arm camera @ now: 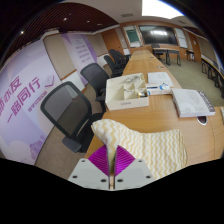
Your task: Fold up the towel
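A cream towel (150, 148) with a wavy pattern lies on the wooden table (150, 112) just ahead of my gripper (111, 160). Its near left corner runs down between my two purple pads (98, 160). The fingers are closed together with the towel edge pinched between them. The rest of the towel spreads to the right over the table's near edge.
A white box (128, 92) with items in it stands further along the table, with papers (188, 100) to its right. Black office chairs (68, 108) line the table's left side. A purple-and-white wall banner (25, 95) is at the left.
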Available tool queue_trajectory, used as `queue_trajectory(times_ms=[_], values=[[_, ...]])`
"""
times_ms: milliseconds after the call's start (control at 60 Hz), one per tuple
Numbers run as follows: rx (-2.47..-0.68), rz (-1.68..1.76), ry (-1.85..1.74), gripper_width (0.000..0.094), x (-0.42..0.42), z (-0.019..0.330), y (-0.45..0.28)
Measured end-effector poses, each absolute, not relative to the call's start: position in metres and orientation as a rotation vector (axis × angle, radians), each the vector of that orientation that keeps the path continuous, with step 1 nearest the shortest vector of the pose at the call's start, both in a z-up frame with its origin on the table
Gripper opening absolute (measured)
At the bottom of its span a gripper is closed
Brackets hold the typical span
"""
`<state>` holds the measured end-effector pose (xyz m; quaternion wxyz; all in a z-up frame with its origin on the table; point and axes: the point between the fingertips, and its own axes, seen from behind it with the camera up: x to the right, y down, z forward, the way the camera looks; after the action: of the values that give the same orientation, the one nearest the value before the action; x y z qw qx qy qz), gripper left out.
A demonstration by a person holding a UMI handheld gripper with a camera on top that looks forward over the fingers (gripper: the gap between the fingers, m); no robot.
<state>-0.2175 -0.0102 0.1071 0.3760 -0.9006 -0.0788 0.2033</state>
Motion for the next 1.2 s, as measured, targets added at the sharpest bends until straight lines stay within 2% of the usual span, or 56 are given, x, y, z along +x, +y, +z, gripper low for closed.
queue_trajectory(times_ms=[67, 150, 233, 283, 333, 417, 500, 550, 800, 1017, 1200], values=[[-2.278, 0.522, -0.165, 0.0042, -0.195, 0.122, 0.001], [-2.28, 0.43, -0.142, 0.0045, -0.149, 0.117, 0.02], [-2.318, 0.311, -0.123, 0.0065, -0.1, 0.09, 0.031], [-2.342, 0.264, -0.112, 0.0113, -0.069, 0.069, 0.035], [-2.368, 0.22, -0.112, 0.0207, -0.05, 0.054, 0.037], [-2.382, 0.121, -0.118, 0.0446, -0.013, 0.04, 0.041], [-2.346, 0.023, -0.117, 0.0771, 0.019, 0.056, 0.038], [-2.335, -0.012, -0.114, 0.0858, 0.028, 0.068, 0.035], [-2.278, -0.051, -0.09, 0.086, 0.025, 0.132, -0.039], [-2.243, -0.063, -0.096, 0.0856, -0.015, 0.182, -0.154], [-2.243, -0.081, -0.077, 0.0855, -0.036, 0.206, -0.243]])
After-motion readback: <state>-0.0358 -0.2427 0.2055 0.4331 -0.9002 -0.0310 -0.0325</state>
